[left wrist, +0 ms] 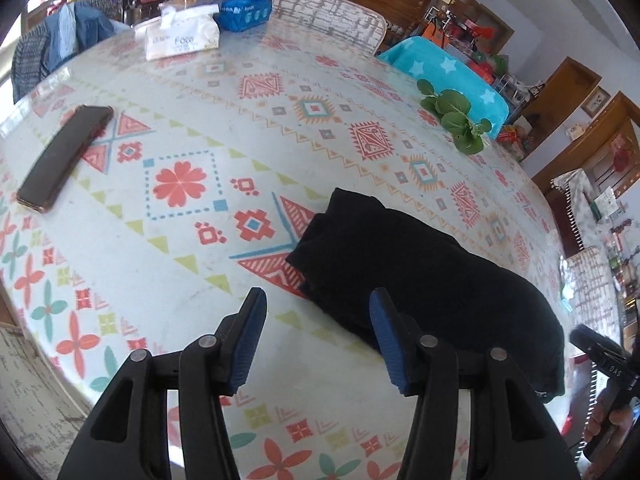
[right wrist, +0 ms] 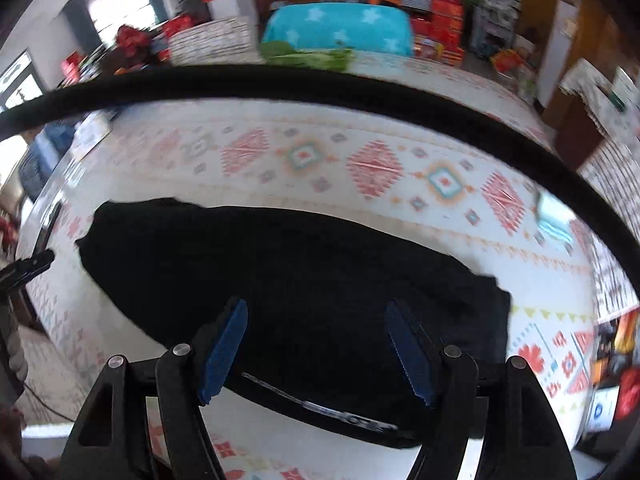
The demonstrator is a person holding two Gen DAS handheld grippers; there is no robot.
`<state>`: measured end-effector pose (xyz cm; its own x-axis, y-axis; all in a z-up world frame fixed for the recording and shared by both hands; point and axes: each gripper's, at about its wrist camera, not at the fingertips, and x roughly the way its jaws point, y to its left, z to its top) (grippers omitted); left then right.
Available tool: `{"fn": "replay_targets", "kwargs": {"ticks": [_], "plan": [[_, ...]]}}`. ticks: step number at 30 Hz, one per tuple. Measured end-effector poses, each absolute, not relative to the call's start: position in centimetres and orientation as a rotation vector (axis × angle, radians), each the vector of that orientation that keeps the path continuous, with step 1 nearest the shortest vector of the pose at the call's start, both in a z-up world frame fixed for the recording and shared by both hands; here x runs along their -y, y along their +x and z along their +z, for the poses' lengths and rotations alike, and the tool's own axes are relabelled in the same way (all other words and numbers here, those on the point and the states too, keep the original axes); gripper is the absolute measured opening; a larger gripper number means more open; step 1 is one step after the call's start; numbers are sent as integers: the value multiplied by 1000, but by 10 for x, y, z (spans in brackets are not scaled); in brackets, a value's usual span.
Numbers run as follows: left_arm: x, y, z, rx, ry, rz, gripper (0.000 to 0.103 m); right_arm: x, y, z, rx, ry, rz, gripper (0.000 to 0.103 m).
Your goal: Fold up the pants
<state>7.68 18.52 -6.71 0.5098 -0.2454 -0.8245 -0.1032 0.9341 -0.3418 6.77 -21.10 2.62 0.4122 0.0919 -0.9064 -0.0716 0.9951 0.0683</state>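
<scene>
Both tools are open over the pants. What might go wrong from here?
The pants lie bunched near the table edge, so a tug may slide them off. A black cable arcs before the right tool and might snag. The left tool might sweep the phone.

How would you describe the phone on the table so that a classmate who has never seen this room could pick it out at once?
Start at the big table under its patterned cloth, then look from the folded black pants across to the far left edge. There lies the phone, flat and face up. It is the only slim, dark, glossy slab, unlike the soft tissue pack behind it.
</scene>
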Motion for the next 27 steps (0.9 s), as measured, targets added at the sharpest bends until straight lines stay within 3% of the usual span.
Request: {"fn": "replay_targets", "kwargs": {"ticks": [7, 8, 11, 12, 19, 23, 27], "plan": [[-191, 98, -87, -1064, -337, -122, 53, 66, 151, 9, -1178, -215, 413, 76], [-196, 100, -89, -1067, -340, -120, 53, 48, 162, 4, -1182, -244, 430, 74], [-214, 105, -92, -1076, -367, -112, 53, -9, 190, -9, -1203, -296, 511, 54], [-220, 105, -92, -1076, -372, -106, 53, -27, 196, -14, -1214, -318, 525, 53], [-251, 106, -95, -1085, -407, -84, 53, -103, 203, -71, -1277, -545, 525, 53], [-254, 111, -102, -1098, -433, -113, 53, -92, 213, -61, -1301, -485, 606, 54], [-245, 117, -107, -1111, -455, -172, 53, -77, 236, -56, -1358, -386, 695, 66]]}}
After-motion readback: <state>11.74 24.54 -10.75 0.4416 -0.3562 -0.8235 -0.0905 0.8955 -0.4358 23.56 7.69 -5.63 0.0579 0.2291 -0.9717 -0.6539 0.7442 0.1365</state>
